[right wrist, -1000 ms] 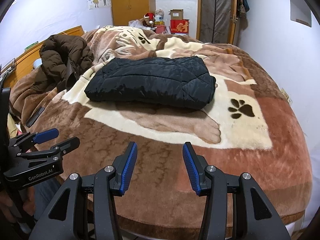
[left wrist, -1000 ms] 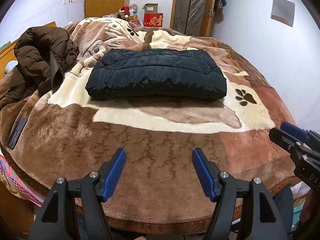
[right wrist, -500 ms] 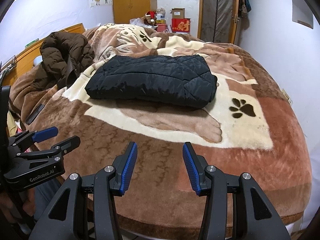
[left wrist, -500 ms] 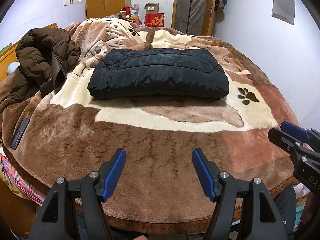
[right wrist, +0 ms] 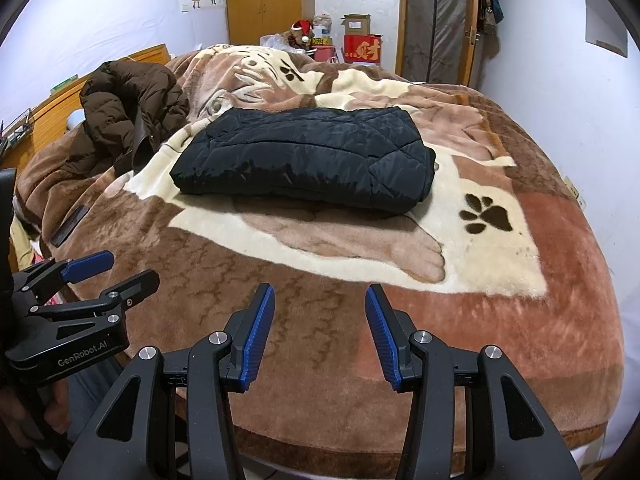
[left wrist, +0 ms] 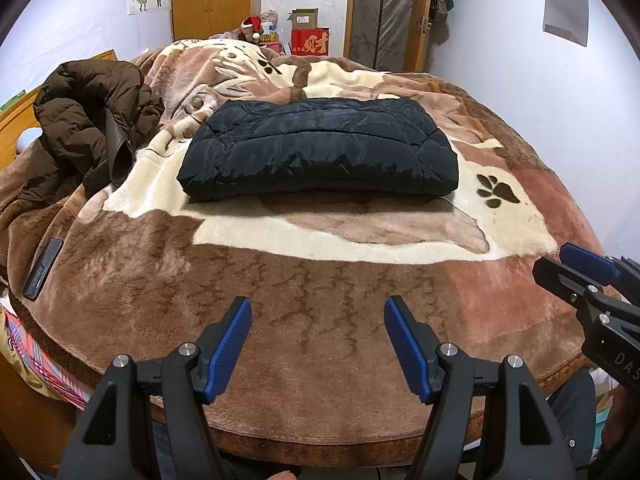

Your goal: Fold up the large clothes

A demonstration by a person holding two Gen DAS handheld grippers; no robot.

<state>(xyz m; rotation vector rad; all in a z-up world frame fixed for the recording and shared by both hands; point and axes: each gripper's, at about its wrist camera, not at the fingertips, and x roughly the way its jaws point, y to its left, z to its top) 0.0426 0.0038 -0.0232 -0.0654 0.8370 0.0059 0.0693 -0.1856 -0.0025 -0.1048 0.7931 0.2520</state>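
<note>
A black quilted jacket (left wrist: 320,150) lies folded into a flat rectangle in the middle of the bed; it also shows in the right wrist view (right wrist: 308,158). My left gripper (left wrist: 318,312) is open and empty, above the bed's near edge, well short of the jacket. My right gripper (right wrist: 320,298) is open and empty, also back at the near edge. Each gripper shows from the side in the other's view: the right gripper (left wrist: 580,268) and the left gripper (right wrist: 116,270).
A brown puffer coat (left wrist: 88,116) lies crumpled at the bed's left side. A dark flat remote-like object (left wrist: 43,263) lies on the brown patterned blanket (left wrist: 320,280) near the left edge. Boxes (left wrist: 310,36), a wardrobe and a door stand behind the bed.
Both grippers stay open and nearly still; the views have shifted only slightly, with the jacket sitting a little lower and to the right in the left wrist frame.
</note>
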